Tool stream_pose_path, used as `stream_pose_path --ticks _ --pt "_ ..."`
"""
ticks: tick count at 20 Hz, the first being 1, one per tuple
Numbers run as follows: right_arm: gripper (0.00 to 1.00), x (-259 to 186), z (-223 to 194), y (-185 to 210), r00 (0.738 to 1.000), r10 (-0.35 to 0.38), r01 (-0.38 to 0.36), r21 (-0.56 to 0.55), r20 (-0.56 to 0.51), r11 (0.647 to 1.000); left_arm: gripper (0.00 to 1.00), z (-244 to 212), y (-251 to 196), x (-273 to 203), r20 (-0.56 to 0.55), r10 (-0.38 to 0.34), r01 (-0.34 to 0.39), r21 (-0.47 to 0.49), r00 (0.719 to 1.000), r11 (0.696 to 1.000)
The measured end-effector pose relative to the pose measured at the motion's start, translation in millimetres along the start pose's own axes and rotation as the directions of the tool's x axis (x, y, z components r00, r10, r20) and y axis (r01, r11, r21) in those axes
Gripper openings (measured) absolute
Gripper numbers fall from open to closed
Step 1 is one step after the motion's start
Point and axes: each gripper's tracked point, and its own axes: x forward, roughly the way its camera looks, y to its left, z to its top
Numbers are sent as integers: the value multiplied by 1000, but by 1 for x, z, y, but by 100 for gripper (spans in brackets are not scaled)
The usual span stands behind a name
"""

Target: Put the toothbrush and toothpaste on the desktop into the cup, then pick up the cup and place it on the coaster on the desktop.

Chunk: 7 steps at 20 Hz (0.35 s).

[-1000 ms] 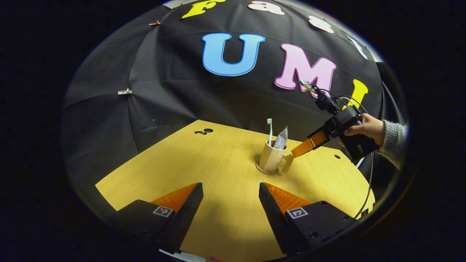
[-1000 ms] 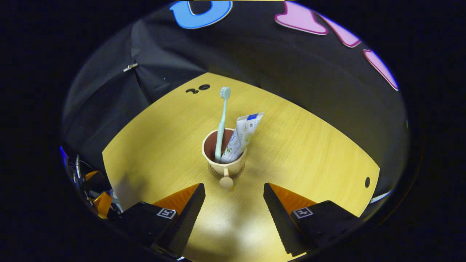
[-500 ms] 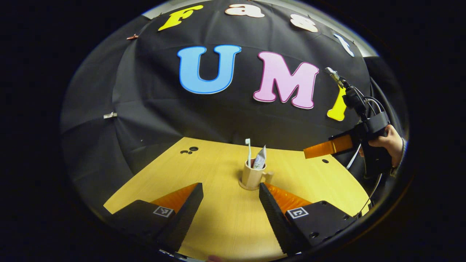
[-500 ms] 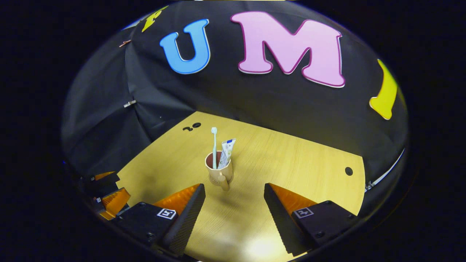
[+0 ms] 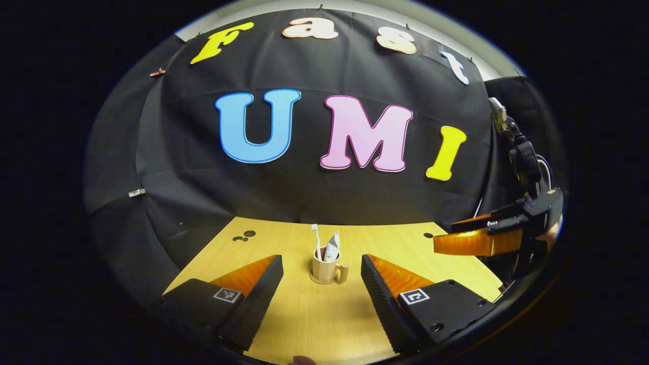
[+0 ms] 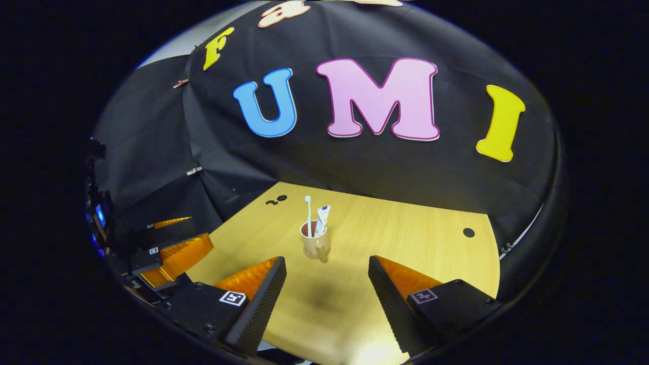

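A beige cup [image 5: 324,267] with a handle stands upright on a round coaster [image 5: 320,280] in the middle of the wooden desktop [image 5: 304,324]. A toothbrush [image 5: 316,238] and a toothpaste tube [image 5: 332,247] stick up out of it. My left gripper [image 5: 321,284] is open, pulled back, with the cup far off between its fingers. In the right gripper view the same cup [image 6: 315,244] holds the toothbrush [image 6: 308,213] and toothpaste [image 6: 321,219]; my right gripper [image 6: 327,284] is open and well short of it. The right gripper [image 5: 474,238] also appears at the right edge of the left gripper view.
The desktop [image 6: 416,253] has small dark holes at its far left [image 6: 276,199] and right [image 6: 468,232]. The left gripper [image 6: 170,251] sits off the table's left edge in the right gripper view. Black cloth walls close in behind the table.
Both grippers have drawn back and away from the cup, which now looks smaller. The right gripper has moved from beside the cup's handle out to the table's right edge. The cup stays put.
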Motion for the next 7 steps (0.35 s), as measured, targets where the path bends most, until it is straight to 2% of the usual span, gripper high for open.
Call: stream_pose_path --ticks 7 --pt "100 -46 12 11 991 -39 36 27 129 999 98 9 -6 -27 18 -22 21 47 1000 999"
